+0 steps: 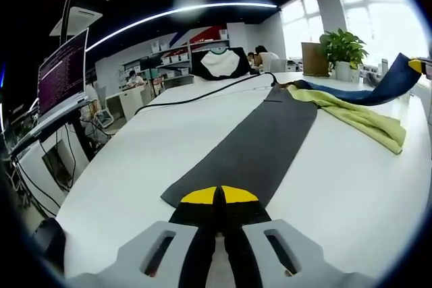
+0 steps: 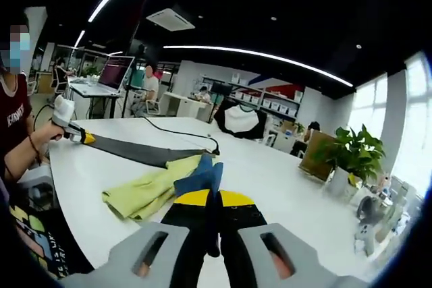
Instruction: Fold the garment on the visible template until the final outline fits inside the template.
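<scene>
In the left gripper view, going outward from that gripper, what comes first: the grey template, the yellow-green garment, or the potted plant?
1. Grey template: its near end is at the left gripper, and it runs straight ahead.
2. Yellow-green garment: farther along, to the right.
3. Potted plant: farthest, at the table's far right edge.

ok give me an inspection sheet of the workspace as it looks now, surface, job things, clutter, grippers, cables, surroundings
surface: white table, mostly bare.
job's things: dark grey template lies flat as a long strip; yellow-green garment lies crumpled at its far end, with a blue piece lifted off the table.
clutter: potted plant near the table's far end.
grippers: left gripper is shut on the template's near end; right gripper is shut on the blue piece.
cables: black cable runs across the table to the template's far end.
surroundings: open office with laptop, shelving, windows, seated people.
</scene>
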### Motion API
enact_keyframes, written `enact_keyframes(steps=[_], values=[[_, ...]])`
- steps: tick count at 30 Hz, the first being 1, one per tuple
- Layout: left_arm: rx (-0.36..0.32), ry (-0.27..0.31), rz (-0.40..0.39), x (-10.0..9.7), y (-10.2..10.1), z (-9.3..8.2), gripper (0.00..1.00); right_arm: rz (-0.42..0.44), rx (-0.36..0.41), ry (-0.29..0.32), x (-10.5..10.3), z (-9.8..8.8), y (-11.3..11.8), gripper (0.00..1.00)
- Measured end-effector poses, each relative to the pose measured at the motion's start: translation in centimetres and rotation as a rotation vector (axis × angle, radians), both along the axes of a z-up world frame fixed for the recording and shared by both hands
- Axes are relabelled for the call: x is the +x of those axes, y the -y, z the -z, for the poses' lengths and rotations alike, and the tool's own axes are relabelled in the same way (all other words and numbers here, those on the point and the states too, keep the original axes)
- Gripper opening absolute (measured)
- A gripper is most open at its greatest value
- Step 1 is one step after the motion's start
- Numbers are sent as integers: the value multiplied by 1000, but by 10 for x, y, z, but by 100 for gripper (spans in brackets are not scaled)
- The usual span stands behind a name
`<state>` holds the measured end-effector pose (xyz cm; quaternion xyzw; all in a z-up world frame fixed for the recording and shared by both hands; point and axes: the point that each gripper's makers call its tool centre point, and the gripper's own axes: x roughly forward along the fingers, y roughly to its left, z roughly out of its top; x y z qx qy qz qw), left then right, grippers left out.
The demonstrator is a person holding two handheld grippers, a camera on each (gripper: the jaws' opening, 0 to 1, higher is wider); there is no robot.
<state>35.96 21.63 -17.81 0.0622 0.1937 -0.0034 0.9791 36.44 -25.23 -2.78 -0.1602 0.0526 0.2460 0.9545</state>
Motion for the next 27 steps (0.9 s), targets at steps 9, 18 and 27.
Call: enact_keyframes(steps=[9, 18, 27], values=[[-2, -1, 3, 1, -1, 0, 0, 115, 79, 38, 20, -11, 37, 0], [-6, 0, 5, 3, -3, 2, 0, 187, 91, 33, 38, -7, 64, 0], [-7, -3, 14, 5, -4, 2, 0, 262, 81, 27, 57, -3, 92, 0]])
